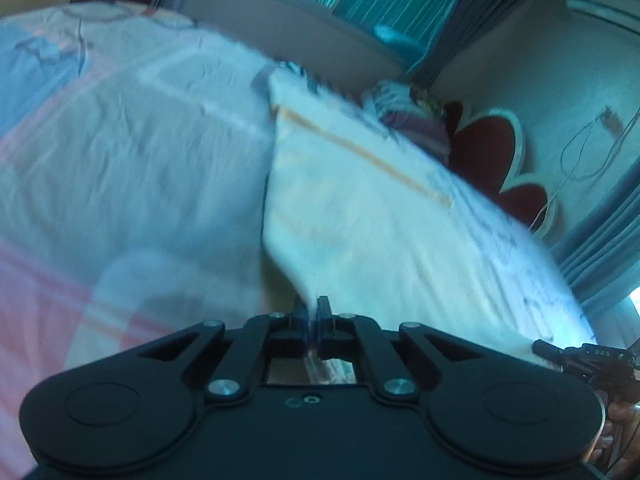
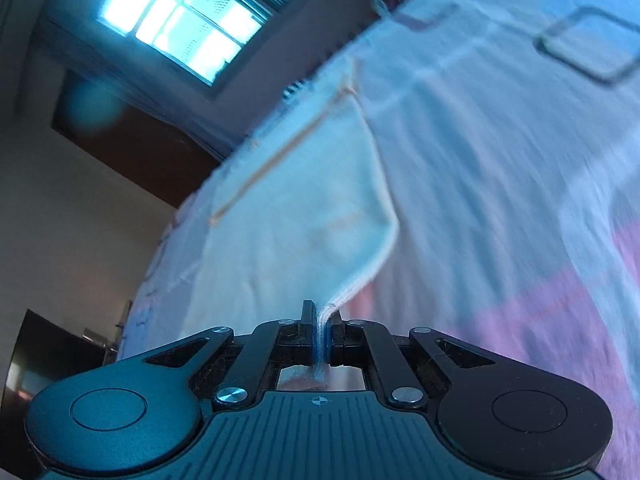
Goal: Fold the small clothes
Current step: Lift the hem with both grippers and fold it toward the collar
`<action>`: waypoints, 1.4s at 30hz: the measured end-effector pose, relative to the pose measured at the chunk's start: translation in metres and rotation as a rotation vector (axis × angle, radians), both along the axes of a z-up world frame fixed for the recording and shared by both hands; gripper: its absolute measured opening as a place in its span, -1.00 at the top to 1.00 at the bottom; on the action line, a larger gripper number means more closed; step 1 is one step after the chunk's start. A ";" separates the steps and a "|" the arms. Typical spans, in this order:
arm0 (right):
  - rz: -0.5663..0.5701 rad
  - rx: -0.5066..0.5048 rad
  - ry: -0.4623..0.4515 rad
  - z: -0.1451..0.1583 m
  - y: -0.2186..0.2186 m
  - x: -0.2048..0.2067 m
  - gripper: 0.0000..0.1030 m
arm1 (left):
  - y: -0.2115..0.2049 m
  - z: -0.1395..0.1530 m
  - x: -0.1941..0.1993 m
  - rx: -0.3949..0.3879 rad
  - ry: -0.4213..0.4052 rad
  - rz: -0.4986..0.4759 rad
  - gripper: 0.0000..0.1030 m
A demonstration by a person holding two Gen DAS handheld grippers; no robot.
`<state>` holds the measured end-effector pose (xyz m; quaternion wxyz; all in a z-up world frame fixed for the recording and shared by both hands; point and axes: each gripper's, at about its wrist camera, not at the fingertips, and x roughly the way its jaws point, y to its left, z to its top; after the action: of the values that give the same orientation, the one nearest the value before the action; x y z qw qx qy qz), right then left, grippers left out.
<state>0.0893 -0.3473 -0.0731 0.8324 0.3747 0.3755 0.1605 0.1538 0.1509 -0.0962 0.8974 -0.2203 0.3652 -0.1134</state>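
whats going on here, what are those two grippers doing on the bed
A person is folding a small cream cloth with an orange stripe on a bed covered by a pink and white checked sheet. The left gripper is shut on one corner of the cloth and the right gripper is shut on another, each pinching the fabric between its fingers. The pinched corners are off the sheet, while the far part of the cloth appears to lie on the bed.
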 end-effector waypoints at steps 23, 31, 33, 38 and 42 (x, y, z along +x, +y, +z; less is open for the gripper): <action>-0.021 -0.046 -0.186 0.080 0.001 0.287 0.94 | -0.007 0.061 0.270 -0.102 -0.090 0.074 0.96; -0.036 0.026 -0.010 -0.007 -0.009 0.388 0.94 | 0.001 0.004 0.362 -0.115 0.051 0.099 0.96; -0.045 0.067 0.021 -0.026 -0.014 0.404 0.94 | 0.000 -0.005 0.377 -0.114 0.047 0.080 0.95; -0.089 0.084 -0.022 -0.048 -0.023 0.421 0.08 | 0.008 -0.025 0.388 -0.201 -0.059 0.097 0.05; -0.102 0.042 -0.117 -0.042 -0.030 0.416 -0.16 | 0.012 -0.023 0.380 -0.210 -0.132 0.111 -0.42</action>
<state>0.5050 -0.3775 -0.1146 0.8519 0.4009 0.3030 0.1472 0.5339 0.1631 -0.1193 0.8962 -0.3251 0.2788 -0.1157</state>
